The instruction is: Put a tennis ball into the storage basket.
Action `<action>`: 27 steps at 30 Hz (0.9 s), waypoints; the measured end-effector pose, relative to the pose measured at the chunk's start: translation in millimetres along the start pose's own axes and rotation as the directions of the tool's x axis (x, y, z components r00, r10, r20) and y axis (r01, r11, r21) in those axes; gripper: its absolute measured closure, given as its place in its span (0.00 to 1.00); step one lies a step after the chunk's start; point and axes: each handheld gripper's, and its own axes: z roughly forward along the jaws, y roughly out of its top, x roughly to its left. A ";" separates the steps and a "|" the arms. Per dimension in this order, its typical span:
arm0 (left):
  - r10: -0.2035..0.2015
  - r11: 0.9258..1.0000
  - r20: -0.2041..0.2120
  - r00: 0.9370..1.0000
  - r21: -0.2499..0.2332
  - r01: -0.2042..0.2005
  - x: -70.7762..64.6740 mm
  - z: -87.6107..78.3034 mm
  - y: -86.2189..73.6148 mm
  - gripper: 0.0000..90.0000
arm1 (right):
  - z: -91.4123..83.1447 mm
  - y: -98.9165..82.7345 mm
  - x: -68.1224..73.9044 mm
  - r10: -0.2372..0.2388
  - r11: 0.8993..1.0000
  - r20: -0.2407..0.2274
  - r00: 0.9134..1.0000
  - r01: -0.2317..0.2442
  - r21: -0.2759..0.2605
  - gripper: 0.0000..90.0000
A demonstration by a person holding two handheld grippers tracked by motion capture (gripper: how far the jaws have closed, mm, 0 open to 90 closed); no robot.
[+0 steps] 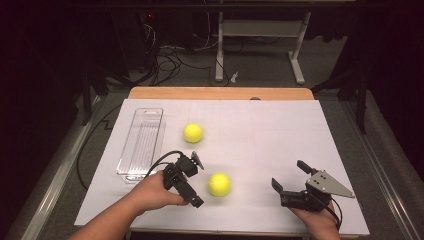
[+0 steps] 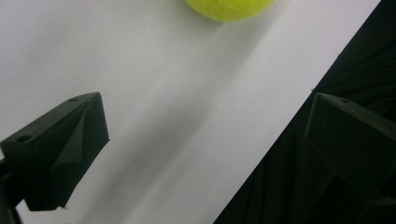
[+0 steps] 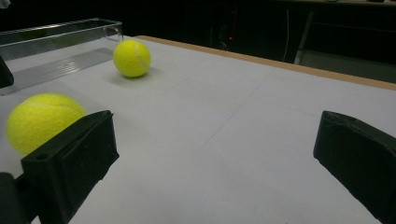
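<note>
Tennis ball (image 1: 219, 184) is lying on the white table sheet (image 1: 280, 140) between both grippers, just at 3 o'clock of the left gripper (image 1: 196, 181), which is nearer and is standing wide open, empty; the right gripper (image 1: 289, 177) is also gaping, holding nothing

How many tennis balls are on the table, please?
2: one tennis ball between the two grippers near the front edge, another tennis ball farther back beside the clear tray.
</note>
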 end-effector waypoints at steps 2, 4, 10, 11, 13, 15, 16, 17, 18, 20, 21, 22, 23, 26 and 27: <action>0.006 1.000 0.003 1.000 0.001 -0.006 -2.0 0.9 3.9 0.01 | -0.1 0.1 0.0 0.000 1.000 0.000 1.000 0.000 -0.002 0.00; 0.016 1.000 0.004 1.000 0.006 -0.016 -3.7 1.1 8.0 0.01 | -0.2 0.0 -0.3 0.001 1.000 0.000 1.000 -0.001 -0.001 0.00; 0.022 1.000 0.008 1.000 0.000 -0.022 -8.1 2.9 17.4 0.01 | -0.5 0.0 -0.5 -0.001 1.000 0.000 1.000 0.001 -0.003 0.00; 0.027 1.000 0.011 1.000 0.005 -0.027 -8.1 2.6 18.8 0.01 | -0.5 0.0 -0.6 -0.001 1.000 0.000 1.000 0.001 -0.003 0.00; 0.023 1.000 0.012 1.000 -0.004 -0.023 -8.9 2.6 21.3 0.01 | -0.4 -0.1 -0.8 -0.001 1.000 -0.001 1.000 0.001 -0.002 0.00; 0.024 1.000 0.016 1.000 -0.013 -0.023 -9.3 2.2 23.7 0.01 | -0.3 -0.2 -0.8 0.000 1.000 -0.001 1.000 0.000 -0.002 0.00; 0.023 1.000 0.016 1.000 -0.014 -0.023 -9.2 1.9 25.0 0.01 | -0.2 -0.2 -0.8 0.000 1.000 -0.001 1.000 0.000 -0.002 0.00; 0.025 1.000 0.016 1.000 -0.016 -0.024 -9.0 1.5 26.3 0.01 | -0.3 -0.1 -0.7 0.001 1.000 -0.002 1.000 -0.001 -0.002 0.00; 0.021 1.000 0.017 1.000 -0.019 -0.021 -8.8 1.1 27.7 0.01 | -0.3 -0.1 -0.6 0.001 1.000 -0.002 1.000 -0.001 -0.002 0.00; 0.022 1.000 0.020 1.000 -0.022 -0.022 -8.4 0.5 30.2 0.01 | -0.2 -0.2 -0.8 -0.001 1.000 -0.001 1.000 0.001 -0.002 0.00; 0.018 1.000 0.023 1.000 -0.026 -0.017 -8.5 0.4 31.5 0.01 | -0.2 -0.2 -0.9 -0.001 1.000 -0.001 1.000 0.001 -0.002 0.00; 0.016 0.999 0.023 1.000 -0.031 -0.016 -8.6 0.5 32.7 0.01 | -0.3 -0.2 -0.9 0.001 1.000 -0.001 1.000 -0.001 -0.002 0.00; 0.023 0.999 0.023 0.999 -0.026 -0.023 -8.4 -0.1 34.2 0.01 | -0.4 -0.2 -1.0 0.001 1.000 -0.001 1.000 -0.001 -0.002 0.00; 0.024 0.999 0.023 0.999 -0.029 -0.024 -10.2 0.5 38.5 0.01 | -0.4 -0.2 -0.9 0.000 1.000 -0.001 1.000 0.000 -0.002 0.00; 0.023 0.999 0.022 1.000 -0.031 -0.022 -10.9 0.8 40.1 0.01 | -0.3 -0.2 -0.9 0.000 1.000 -0.001 1.000 0.000 -0.002 0.00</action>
